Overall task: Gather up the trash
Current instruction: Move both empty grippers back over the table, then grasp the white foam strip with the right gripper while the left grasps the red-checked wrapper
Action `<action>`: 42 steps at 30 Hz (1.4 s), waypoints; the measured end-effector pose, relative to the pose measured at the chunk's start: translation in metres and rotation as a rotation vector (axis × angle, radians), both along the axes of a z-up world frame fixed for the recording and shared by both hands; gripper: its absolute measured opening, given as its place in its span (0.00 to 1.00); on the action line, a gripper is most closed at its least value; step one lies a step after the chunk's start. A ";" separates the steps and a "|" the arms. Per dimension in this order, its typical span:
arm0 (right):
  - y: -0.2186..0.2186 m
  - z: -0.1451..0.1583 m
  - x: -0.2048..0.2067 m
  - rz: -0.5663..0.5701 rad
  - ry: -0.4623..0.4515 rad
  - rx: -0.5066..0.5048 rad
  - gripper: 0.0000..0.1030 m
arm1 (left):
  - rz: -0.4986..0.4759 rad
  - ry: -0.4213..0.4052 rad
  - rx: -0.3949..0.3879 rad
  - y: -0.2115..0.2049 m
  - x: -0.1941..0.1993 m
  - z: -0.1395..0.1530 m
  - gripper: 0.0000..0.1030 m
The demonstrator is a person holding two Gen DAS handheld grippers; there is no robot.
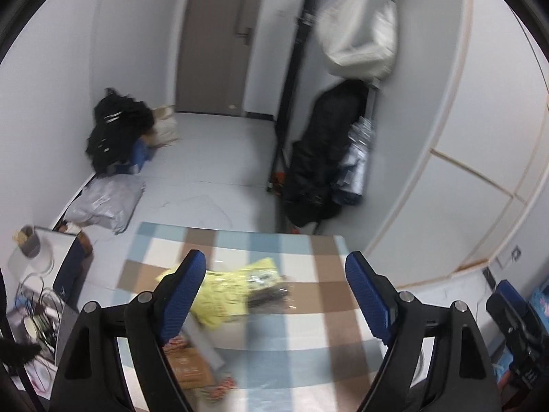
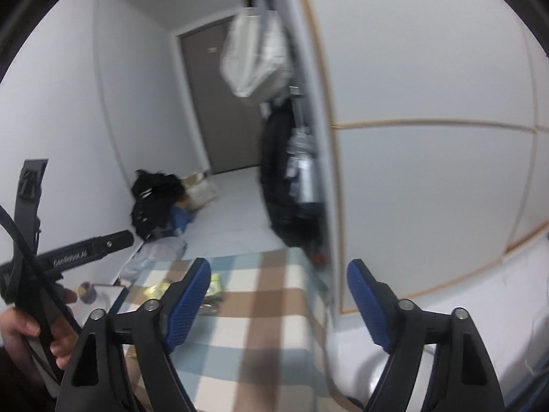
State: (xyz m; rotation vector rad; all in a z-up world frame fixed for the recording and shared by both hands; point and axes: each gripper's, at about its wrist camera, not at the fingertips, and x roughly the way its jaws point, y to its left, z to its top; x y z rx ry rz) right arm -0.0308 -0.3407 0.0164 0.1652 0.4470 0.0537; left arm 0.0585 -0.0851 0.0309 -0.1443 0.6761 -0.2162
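A crumpled yellow wrapper lies on the checked tablecloth, with a dark clear-plastic packet beside it. Red-patterned wrappers and a brown card lie nearer the table's front. My left gripper hangs above the table, open, its blue pads wide apart and nothing between them. In the right wrist view the same yellow wrapper shows small beyond the left pad. My right gripper is open over the table's right half, holding nothing. A hand at the left edge holds the other gripper's black body.
A black bag pile and a grey parcel lie on the floor by the left wall. A dark bag leans on a rack by the door; white bags hang above it. A cluttered side surface with cables stands at left.
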 end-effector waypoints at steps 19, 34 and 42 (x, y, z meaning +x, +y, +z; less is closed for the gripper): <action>0.150 -0.066 0.068 0.226 0.183 -0.083 0.91 | 0.194 0.134 -0.031 0.130 0.025 -0.072 0.80; 0.229 -0.146 0.120 0.422 0.398 -0.132 0.84 | 0.202 0.219 -0.099 0.172 0.033 -0.093 0.80; 0.242 -0.177 0.134 0.480 0.495 -0.175 0.51 | 0.198 0.271 -0.129 0.181 0.039 -0.103 0.80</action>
